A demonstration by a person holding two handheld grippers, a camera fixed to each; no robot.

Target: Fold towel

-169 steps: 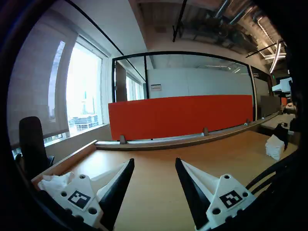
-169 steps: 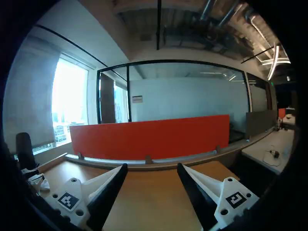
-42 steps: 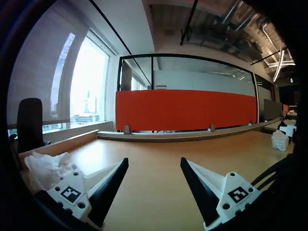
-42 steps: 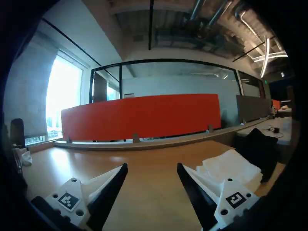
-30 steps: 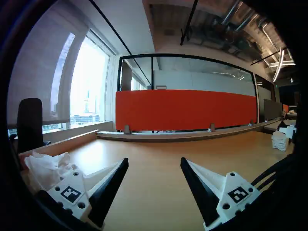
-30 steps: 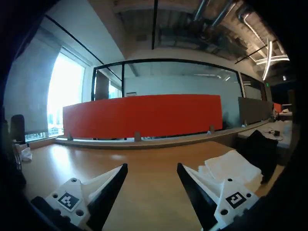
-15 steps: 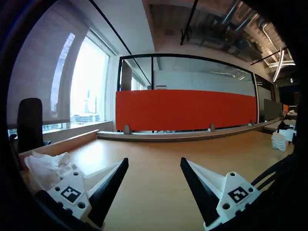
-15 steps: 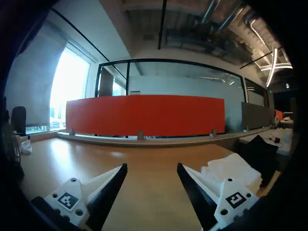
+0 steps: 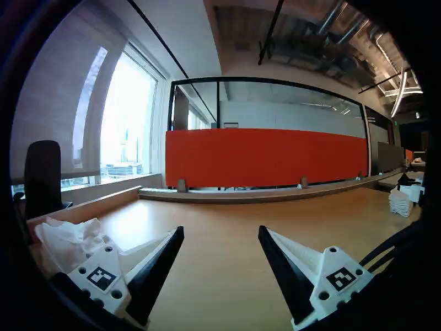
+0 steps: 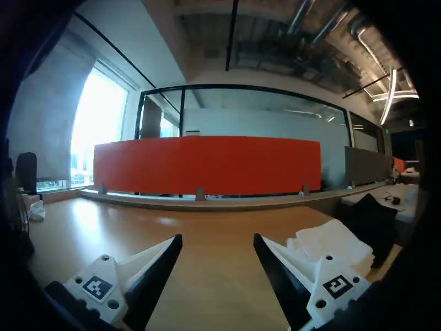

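Towel (image 9: 65, 241) lies crumpled on tabletop (image 9: 308, 215) just beside left gripper (image 9: 220, 229); it and right gripper (image 10: 216, 237) both gape empty; likely soft, light, limp, so pinch a corner

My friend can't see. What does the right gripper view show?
The right claw hangs open over a wooden desk, holding nothing. Folded white towels lie stacked on the desk at the picture's right, and an orange divider stands along the far edge.
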